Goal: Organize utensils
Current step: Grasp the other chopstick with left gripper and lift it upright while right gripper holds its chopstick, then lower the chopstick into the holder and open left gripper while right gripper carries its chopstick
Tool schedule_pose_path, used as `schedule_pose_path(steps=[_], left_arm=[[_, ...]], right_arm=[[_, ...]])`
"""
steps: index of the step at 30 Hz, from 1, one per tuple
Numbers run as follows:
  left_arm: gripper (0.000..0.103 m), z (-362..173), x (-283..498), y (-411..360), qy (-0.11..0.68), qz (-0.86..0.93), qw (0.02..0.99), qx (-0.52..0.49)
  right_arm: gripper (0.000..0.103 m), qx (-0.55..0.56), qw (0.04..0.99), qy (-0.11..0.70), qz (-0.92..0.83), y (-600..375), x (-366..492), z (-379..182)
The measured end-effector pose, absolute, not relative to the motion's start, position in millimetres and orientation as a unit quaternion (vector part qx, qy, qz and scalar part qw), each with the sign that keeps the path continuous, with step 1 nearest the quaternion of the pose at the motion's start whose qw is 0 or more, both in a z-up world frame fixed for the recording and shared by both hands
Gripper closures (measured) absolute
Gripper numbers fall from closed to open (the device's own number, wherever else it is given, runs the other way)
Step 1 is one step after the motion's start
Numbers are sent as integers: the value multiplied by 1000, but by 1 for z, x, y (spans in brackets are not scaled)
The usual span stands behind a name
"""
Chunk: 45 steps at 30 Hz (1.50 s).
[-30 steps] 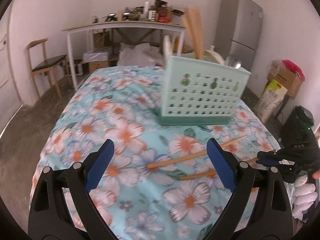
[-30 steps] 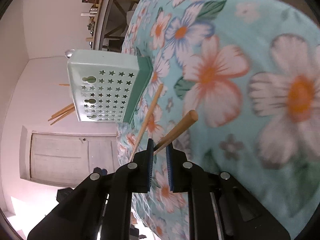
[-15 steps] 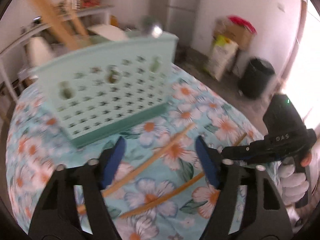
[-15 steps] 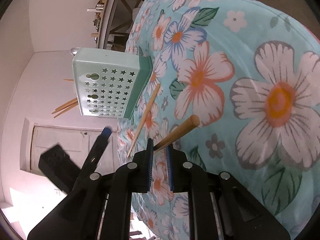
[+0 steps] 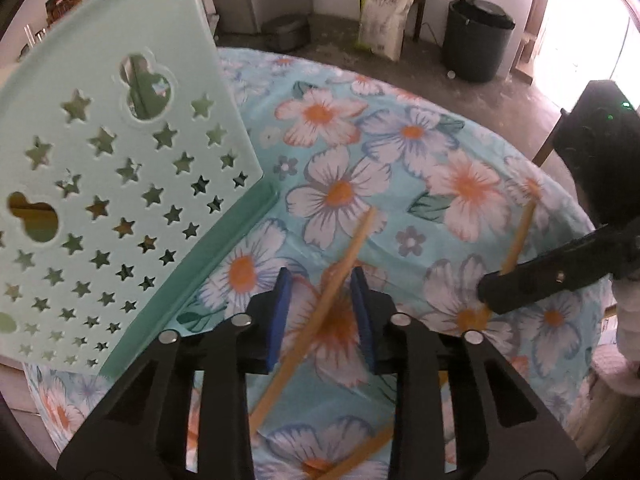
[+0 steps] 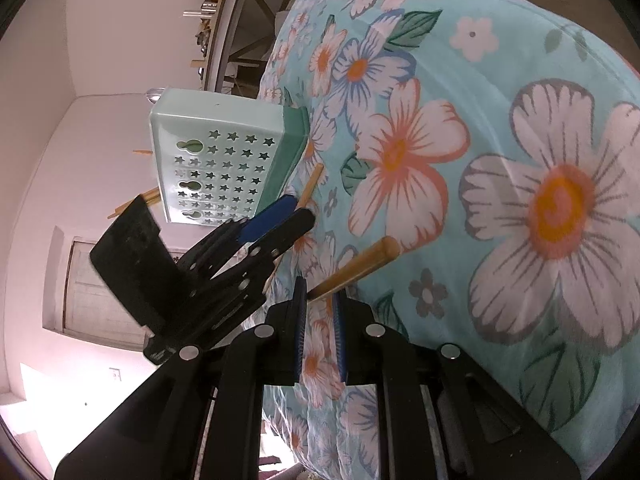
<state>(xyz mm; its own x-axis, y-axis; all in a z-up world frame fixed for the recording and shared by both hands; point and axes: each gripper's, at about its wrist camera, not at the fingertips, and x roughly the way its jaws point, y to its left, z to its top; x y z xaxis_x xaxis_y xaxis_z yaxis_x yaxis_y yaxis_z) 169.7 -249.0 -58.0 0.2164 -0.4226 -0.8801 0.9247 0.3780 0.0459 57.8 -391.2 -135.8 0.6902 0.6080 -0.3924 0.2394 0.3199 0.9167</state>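
Two wooden chopsticks lie on the floral tablecloth (image 5: 420,168). My left gripper (image 5: 322,300) is open, its blue pads straddling the nearer chopstick (image 5: 344,272), close to the mint green utensil basket (image 5: 120,184). My right gripper (image 6: 320,312) is shut on the end of the other chopstick (image 6: 356,264), which also shows in the left wrist view (image 5: 518,240). The left gripper appears in the right wrist view (image 6: 280,216) beside the basket (image 6: 224,160). Wooden sticks poke out of the basket's far side.
A black bin (image 5: 476,36) and a sack (image 5: 382,20) stand on the floor beyond the table. A cluttered shelf table (image 6: 224,8) stands against the back wall. The table edge runs close to my right gripper.
My left gripper has swung down and in over the nearer chopstick, its jaws narrowing around it. My right gripper still holds its chopstick, barely moved.
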Motion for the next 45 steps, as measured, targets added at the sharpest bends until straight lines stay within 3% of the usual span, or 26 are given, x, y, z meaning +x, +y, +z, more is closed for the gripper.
schedule_pose_path(steps=[3,8,23,45], left_arm=[[88,-59,174,-251,418,-464,724,293],[98,-48,173,-245,404,-460,736,287],[98,34,141,-197,319,-444,805,230],[98,117,113,-114,245,-383,889,63]], right_arm=[[90,570,722,372,127,-392,56,-136],[90,571,722,369,124,-392,55,-136],[91,563,742,350,104,-390,52,-125],[96,417,867,258,83,-378,35,-11]])
